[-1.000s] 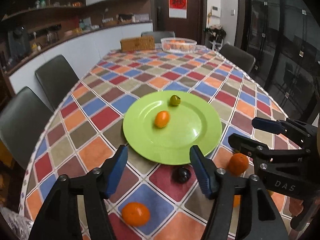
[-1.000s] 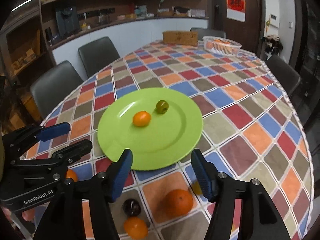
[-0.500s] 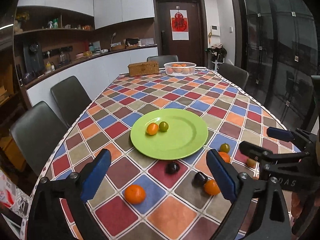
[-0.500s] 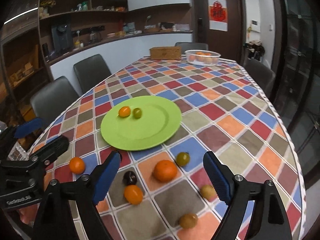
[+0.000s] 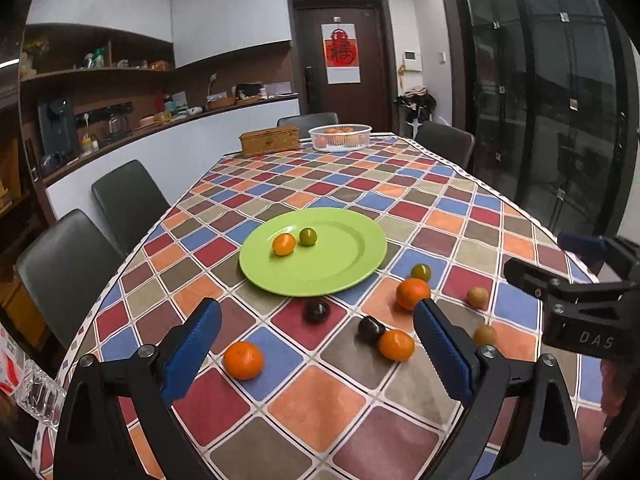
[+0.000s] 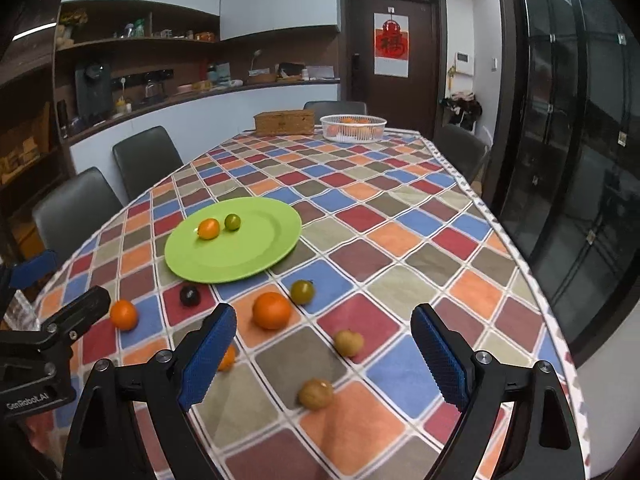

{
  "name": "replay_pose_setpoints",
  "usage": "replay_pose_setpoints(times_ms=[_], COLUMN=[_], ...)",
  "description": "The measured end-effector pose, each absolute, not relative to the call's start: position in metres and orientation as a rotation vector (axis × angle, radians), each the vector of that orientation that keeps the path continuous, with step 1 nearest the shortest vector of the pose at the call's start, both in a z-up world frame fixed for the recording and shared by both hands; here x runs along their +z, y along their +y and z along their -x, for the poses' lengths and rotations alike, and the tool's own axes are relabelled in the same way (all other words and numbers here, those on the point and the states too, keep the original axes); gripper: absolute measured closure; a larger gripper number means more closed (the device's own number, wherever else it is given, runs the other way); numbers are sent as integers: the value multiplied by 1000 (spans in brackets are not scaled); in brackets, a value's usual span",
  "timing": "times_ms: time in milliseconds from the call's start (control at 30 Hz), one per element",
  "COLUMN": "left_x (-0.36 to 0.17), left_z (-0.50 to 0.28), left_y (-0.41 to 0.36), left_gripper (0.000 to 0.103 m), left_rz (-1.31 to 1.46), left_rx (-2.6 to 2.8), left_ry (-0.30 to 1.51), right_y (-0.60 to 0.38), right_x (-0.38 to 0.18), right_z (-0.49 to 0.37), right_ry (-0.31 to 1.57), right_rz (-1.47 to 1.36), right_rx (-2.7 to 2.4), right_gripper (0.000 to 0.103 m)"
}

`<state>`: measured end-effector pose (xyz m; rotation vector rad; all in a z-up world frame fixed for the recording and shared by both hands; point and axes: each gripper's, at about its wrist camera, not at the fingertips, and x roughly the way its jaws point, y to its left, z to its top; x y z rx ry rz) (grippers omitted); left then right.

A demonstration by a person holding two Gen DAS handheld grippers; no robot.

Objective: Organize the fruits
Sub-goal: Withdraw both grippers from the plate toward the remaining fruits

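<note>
A green plate (image 5: 344,264) (image 6: 264,248) on the checkered table holds a small orange fruit (image 5: 283,244) (image 6: 209,228) and a green fruit (image 5: 308,236) (image 6: 232,221). Several loose fruits lie in front of it: oranges (image 5: 243,360) (image 5: 413,293) (image 6: 271,310), dark plums (image 5: 316,311) (image 6: 189,295), a green one (image 6: 302,291) and brownish ones (image 6: 349,343). My left gripper (image 5: 318,354) is open and empty above the near fruits. My right gripper (image 6: 324,356) is open and empty above the brownish fruits.
A white basket (image 5: 340,137) of fruit and a wicker box (image 5: 269,141) stand at the far end of the table. Dark chairs (image 5: 128,200) line the left side. The table's right edge (image 6: 532,280) is near a glass wall.
Both grippers have pulled back and up from the plate and opened wider. More loose fruits have come into view in front of the plate.
</note>
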<state>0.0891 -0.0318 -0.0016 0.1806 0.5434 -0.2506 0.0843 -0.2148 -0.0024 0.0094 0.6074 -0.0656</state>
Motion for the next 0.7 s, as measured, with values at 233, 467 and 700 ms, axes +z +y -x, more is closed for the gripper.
replay_pose_setpoints(times_ms=[233,467,700], left_x=[-11,-21,-35], left_z=[-82,-80,-88], left_y=[-40,-52,-63], left_gripper=[5,13,25], left_rz=[-196,-238,-257], left_rx=[-303,-380,-444], left_ry=[543,548,579], right_y=[-220,-226,-231], right_x=[-9,-24,-34], right_z=[-66,-61,-64], right_ry=[602,651,690], right_rz=[-5,-18,-21], right_rx=[-65,-53,-42], right_gripper=[13,13,14])
